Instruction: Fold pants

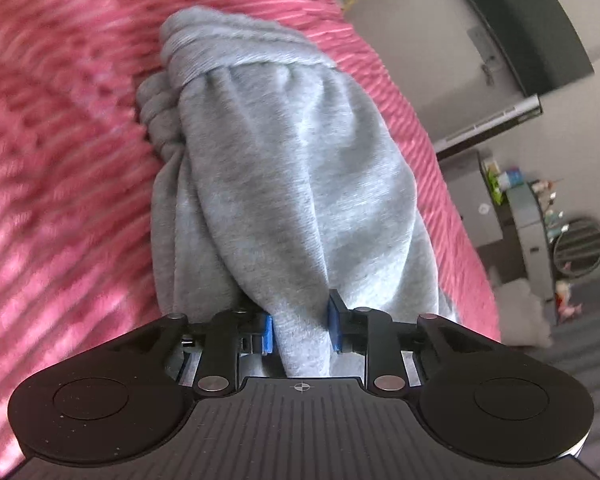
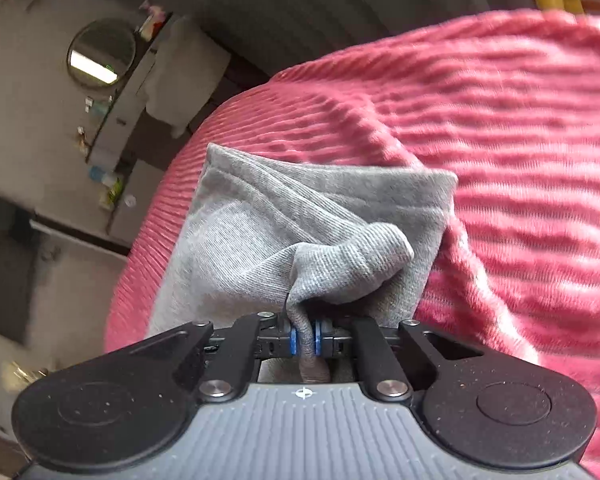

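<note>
The left gripper (image 1: 301, 330) is clamped on a thick bunch of the grey pants (image 1: 284, 184), its blue pads (image 1: 266, 332) held partway apart by the cloth. The right gripper (image 2: 305, 338) pinches a thin fold of the same pants (image 2: 300, 220), pads nearly together. The pants lie on a pink ribbed blanket (image 2: 500, 120).

Pants (image 1: 284, 184): heather grey, fine knit texture, ribbed waistband. Bed cover (image 1: 60, 160) under the pants: pink-red, ridged stripe pattern in lighter and darker bands. Left gripper (image 1: 300, 330): black body, blue fingers (image 1: 334, 326). Right gripper (image 2: 305, 338): black, blue-edged fingers (image 2: 294, 340).
</note>
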A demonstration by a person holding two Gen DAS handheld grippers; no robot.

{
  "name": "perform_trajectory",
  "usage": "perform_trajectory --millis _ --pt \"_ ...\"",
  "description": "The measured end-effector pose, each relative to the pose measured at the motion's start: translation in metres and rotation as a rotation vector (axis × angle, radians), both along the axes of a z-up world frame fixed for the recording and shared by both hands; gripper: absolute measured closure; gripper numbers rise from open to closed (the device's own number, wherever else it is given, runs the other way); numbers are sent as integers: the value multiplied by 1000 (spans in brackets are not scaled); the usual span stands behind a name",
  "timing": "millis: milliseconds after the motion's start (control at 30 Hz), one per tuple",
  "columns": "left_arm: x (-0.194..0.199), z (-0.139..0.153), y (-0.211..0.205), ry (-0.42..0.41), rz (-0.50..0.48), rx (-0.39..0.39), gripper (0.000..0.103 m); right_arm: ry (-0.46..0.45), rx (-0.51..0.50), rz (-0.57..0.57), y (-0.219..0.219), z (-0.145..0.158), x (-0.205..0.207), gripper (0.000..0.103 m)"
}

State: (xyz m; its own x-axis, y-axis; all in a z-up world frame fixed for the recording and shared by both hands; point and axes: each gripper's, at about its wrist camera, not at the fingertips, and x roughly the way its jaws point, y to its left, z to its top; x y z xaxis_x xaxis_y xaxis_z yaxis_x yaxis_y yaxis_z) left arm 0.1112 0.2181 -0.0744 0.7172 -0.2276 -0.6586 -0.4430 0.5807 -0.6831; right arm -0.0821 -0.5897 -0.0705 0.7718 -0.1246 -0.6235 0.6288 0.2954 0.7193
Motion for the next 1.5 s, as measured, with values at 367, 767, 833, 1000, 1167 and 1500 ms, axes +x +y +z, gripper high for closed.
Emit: perform_trajectory --millis 367,767,833,1000,1167,1500 --pt "-15 57 -25 -159 -36 116 93 0 -147 30 13 48 10 98" --pt "-45 53 -13 83 136 315 43 286 -419 -19 23 51 -15 71" --pt "-49 74 -24 24 145 444 31 321 -511 -53 34 65 -20 59" --pt "-41 87 -65 -87 22 591 18 152 -617 101 75 91 -12 50" --pt "-23 56 -88 -57 -80 462 19 56 -464 395 94 56 18 47" --pt "-15 31 -89 -28 -99 616 21 157 -517 331 79 35 16 17"
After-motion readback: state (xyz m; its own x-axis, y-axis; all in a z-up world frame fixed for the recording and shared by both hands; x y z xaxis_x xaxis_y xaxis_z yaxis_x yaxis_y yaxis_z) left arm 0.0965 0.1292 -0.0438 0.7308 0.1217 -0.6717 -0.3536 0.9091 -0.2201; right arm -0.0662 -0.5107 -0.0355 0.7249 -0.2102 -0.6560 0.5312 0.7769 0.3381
